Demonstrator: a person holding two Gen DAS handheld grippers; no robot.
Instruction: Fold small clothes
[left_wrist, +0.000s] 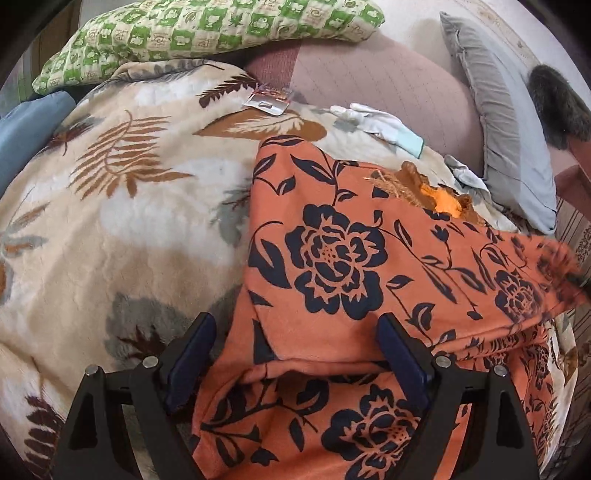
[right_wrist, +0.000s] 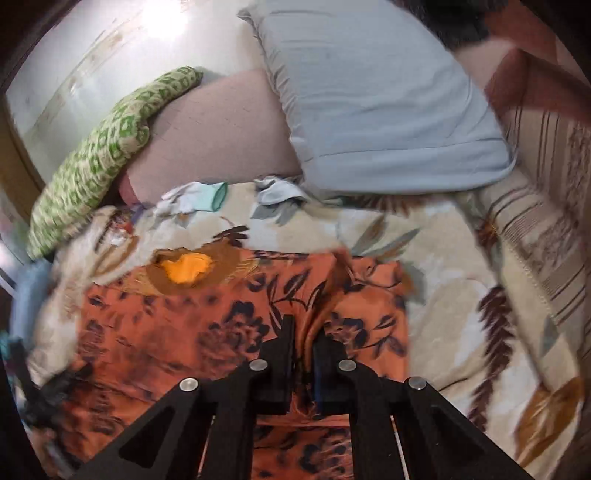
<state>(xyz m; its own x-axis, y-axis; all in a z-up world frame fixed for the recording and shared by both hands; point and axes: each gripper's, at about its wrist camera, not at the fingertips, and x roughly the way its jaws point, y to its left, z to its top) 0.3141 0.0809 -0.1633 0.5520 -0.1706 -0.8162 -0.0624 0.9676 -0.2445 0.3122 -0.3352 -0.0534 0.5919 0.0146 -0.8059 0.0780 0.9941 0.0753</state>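
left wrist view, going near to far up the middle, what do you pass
left gripper → orange flowered garment → leaf-print blanket → pink cushion → green checked pillow

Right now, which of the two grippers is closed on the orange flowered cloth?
The right gripper: it pinches a ridge of the orange flowered cloth. The left gripper stands wide open over it.
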